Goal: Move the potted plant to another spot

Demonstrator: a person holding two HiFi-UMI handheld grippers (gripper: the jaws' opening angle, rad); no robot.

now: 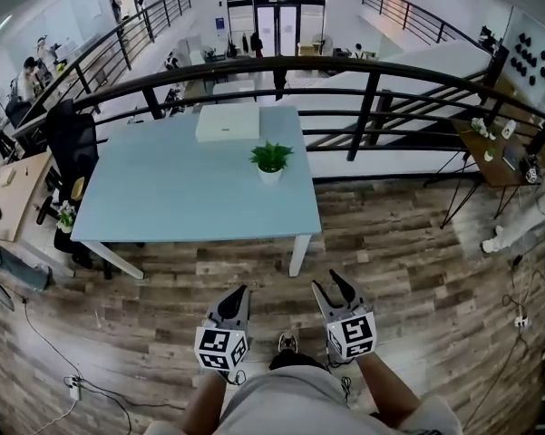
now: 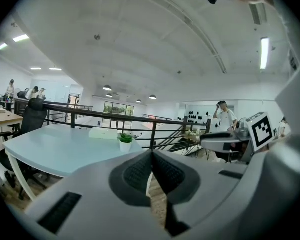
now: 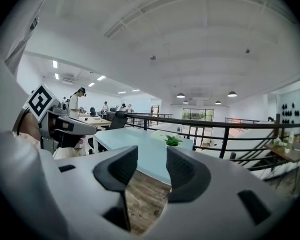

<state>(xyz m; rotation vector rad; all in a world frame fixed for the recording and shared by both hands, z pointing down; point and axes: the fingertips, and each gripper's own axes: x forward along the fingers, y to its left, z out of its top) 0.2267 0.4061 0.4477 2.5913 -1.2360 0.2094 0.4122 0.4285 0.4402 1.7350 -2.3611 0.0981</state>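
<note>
Nothing of the move is done yet. The left gripper (image 1: 240,290) hangs over the wooden floor short of the table (image 1: 181,202), its fingers (image 2: 140,171) pressed together and empty. Well ahead of both pairs of fingers, between their lines, the potted plant (image 1: 270,161) stands untouched on the table. The right gripper (image 1: 331,281) has its fingers (image 3: 121,166) narrowly apart, with nothing between them. Approach, grasp, carry and set-down all remain.

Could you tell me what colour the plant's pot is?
The small round pot is white; see head view.
</note>
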